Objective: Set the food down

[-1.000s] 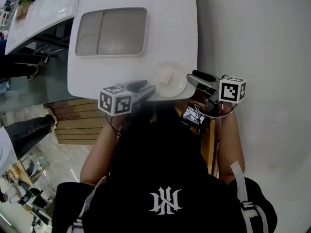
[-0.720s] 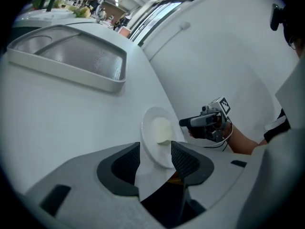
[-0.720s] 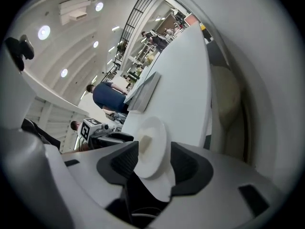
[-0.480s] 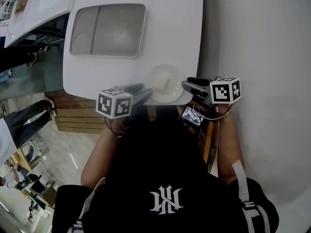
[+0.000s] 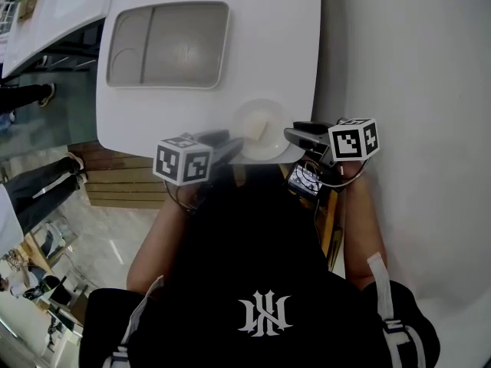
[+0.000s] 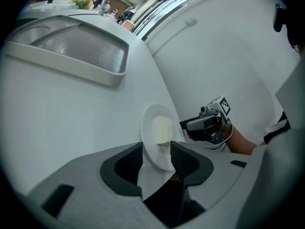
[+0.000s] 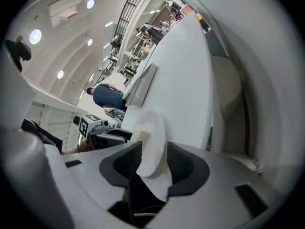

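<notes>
A small white plate (image 5: 253, 146) carrying a pale block of food (image 5: 258, 127) sits at the near edge of the white table (image 5: 268, 52). My left gripper (image 5: 230, 140) is on the plate's left rim, which fills the space between its pads in the left gripper view (image 6: 157, 159). On the opposite rim, my right gripper (image 5: 295, 133) has its jaws closing, and the plate (image 7: 155, 142) sits between its pads, touching them. The food (image 7: 139, 136) lies on the plate's face. Whether the plate rests on the table or is lifted I cannot tell.
A grey two-part tray (image 5: 165, 44) lies further back on the table. A pale curved wall (image 5: 406, 90) runs along the right side. A second table (image 5: 46, 14) and a person's legs (image 5: 38, 182) are off to the left, above a wooden floor panel (image 5: 123, 182).
My right gripper has moved left onto the plate's rim and its jaws have narrowed around it. The left gripper has stayed at the plate's left rim.
</notes>
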Demonstrator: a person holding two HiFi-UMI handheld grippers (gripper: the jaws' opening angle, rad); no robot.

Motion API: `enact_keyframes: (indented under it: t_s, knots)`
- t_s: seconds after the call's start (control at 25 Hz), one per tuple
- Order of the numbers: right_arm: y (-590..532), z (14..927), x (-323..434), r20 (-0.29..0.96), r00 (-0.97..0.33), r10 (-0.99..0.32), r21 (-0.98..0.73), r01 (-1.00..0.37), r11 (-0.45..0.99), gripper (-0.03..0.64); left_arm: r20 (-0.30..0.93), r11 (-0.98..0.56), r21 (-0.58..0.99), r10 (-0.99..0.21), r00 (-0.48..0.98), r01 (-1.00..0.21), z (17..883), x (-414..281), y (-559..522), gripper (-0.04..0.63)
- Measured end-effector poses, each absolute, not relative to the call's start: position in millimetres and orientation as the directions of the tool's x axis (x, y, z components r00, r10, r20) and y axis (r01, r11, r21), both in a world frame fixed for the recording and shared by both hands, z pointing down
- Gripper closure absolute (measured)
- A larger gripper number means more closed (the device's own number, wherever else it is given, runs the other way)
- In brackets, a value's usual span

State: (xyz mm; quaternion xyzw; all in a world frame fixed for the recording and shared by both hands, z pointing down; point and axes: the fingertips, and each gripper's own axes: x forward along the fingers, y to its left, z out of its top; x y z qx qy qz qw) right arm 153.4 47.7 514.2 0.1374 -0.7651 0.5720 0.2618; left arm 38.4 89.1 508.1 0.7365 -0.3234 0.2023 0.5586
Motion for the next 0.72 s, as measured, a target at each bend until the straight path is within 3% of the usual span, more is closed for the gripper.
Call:
enact_keyframes:
  t_s: [0.24, 0.4, 0.72]
  knots:
    - [50.9, 509.3, 147.6, 0.557, -0.824, 0.101, -0.812, -0.516, 0.273, 0.472, 0.664, -0.166, 0.691, -0.237, 0.709, -0.703, 504.0, 35.3, 86.8, 0.436]
    - [48.1, 512.4, 151.6, 0.594, -0.799, 0.097, -0.787, -0.552, 0.274, 0.536, 0.686, -0.176, 0.669, -0.229, 0.691, -0.723, 505.3, 30.7, 84.3, 0.486]
    - [50.2, 523.8, 159.1, 0.608, -0.789, 0.081, -0.780, -0.576, 0.246, 0.583, 0.698, -0.178, 0.661, -0.210, 0.685, -0.729, 516.3, 32.9, 86.9, 0.537]
